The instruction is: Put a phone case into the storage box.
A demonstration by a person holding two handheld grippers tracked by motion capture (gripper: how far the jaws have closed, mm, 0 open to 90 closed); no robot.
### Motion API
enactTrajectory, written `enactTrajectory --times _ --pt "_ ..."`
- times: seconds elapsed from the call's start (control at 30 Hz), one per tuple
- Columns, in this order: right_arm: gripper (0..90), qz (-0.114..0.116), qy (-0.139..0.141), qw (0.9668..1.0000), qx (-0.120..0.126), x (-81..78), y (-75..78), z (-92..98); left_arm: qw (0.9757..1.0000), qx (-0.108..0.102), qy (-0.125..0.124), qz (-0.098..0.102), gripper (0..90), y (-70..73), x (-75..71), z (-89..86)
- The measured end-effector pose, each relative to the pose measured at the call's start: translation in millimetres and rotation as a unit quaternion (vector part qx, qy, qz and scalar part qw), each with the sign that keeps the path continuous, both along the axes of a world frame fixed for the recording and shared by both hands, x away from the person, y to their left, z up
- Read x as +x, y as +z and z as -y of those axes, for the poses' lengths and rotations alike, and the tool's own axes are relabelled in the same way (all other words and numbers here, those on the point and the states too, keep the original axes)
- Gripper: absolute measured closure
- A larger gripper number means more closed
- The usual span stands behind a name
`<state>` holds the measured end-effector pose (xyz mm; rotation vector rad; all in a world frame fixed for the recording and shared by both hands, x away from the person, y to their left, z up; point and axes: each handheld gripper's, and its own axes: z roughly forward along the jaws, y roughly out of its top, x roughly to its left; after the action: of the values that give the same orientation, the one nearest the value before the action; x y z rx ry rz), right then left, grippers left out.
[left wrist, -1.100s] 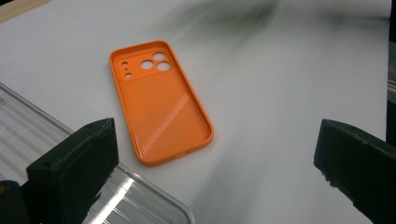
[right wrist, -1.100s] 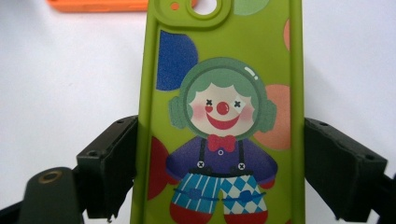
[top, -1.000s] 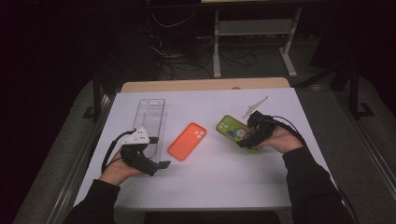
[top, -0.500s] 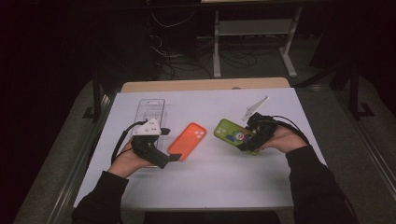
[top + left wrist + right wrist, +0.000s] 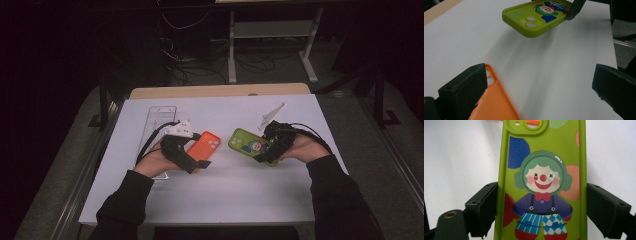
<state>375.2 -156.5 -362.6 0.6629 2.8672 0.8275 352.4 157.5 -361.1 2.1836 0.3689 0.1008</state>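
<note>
So the right gripper point(image 5: 264, 150) has the green case point(image 5: 247, 145) clamped across its width near the bottom end, jaws squeezing both long edges (right gripper view makes that pretty obvious, clown print facing up). In the left gripper view the case looks lifted off the table point(image 5: 225, 195) w/ a shadow under it, camera-hole end sticking out toward the orange case point(image 5: 202, 148).

Left gripper point(image 5: 197, 162) is the one to watch imo. Jaws spread wide, nothing pinched. Orange case lies flat on the table just left of the green one, long axis angled up-right in the high view. From the left gripper's cam, its left jaw sits over the orange case's edge near the camera holes while the right jaw is way off over bare table, so the case is off-center, to the left of the gap. Prob needs to slide that way + line up across the short width before closing. Left hand is clearly nearer to it; right's busy anyway.
</note>
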Motion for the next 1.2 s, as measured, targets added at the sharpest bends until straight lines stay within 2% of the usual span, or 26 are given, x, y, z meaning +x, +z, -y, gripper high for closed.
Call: enactTrajectory --times 0.03,0.17,0.23,0.3,0.4,0.47,0.53,0.63,0.77,0.87,0.97,1.2 --pt "15.1 0.001 0.004 1.0000 -0.002 -0.3 -0.4 -0.7 0.9999 -0.002 -0.010 -0.004 0.0 0.4 2.7 4.7" --pt "15.1 0.001 0.010 0.9999 0.001 -1.4 -0.6 -2.8 0.9998 -0.004 -0.019 -0.001 0.0 0.3 6.2 9.8" --pt "15.1 0.000 0.018 0.9998 0.000 -2.3 -1.3 -5.8 0.9997 0.005 -0.025 0.000 0.0 0.3 7.3 11.2" --pt "15.1 0.002 0.033 0.9994 -0.011 -4.6 -3.7 -13.0 0.9994 0.005 -0.033 -0.001 0.0 -0.1 7.5 10.5" --pt "15.1 -0.002 0.043 0.9990 -0.013 -6.1 -5.7 -17.8 0.9994 0.005 -0.034 -0.003 0.0 -0.2 5.4 10.9" --pt "15.1 0.000 0.057 0.9983 -0.016 -9.2 -7.9 -24.6 0.9990 0.013 -0.044 -0.002 0.0 0.7 3.7 11.1" --pt "15.1 0.000 0.063 0.9979 -0.015 -10.6 -8.5 -27.0 0.9989 0.010 -0.046 -0.003 0.0 0.3 2.9 11.9" --pt "15.1 0.000 0.089 0.9959 -0.015 -15.5 -9.6 -36.6 0.9980 0.020 -0.060 -0.002 0.0 1.2 -0.2 12.5" --pt "15.1 0.002 0.107 0.9941 -0.013 -19.6 -8.6 -42.4 0.9976 0.020 -0.067 -0.001 0.0 1.1 -1.3 12.0" --pt "15.1 -0.001 0.117 0.9931 -0.011 -21.6 -8.3 -44.6 0.9973 0.013 -0.071 -0.006 0.0 0.7 -4.2 13.4" --pt "15.1 -0.001 0.130 0.9915 -0.011 -25.2 -7.9 -48.2 0.9958 0.027 -0.087 -0.002 0.0 -0.2 -8.0 17.1" --pt "15.1 -0.006 0.149 0.9887 -0.017 -29.5 -10.1 -54.2 0.9944 0.043 -0.096 -0.003 0.0 -3.1 -11.9 21.5"
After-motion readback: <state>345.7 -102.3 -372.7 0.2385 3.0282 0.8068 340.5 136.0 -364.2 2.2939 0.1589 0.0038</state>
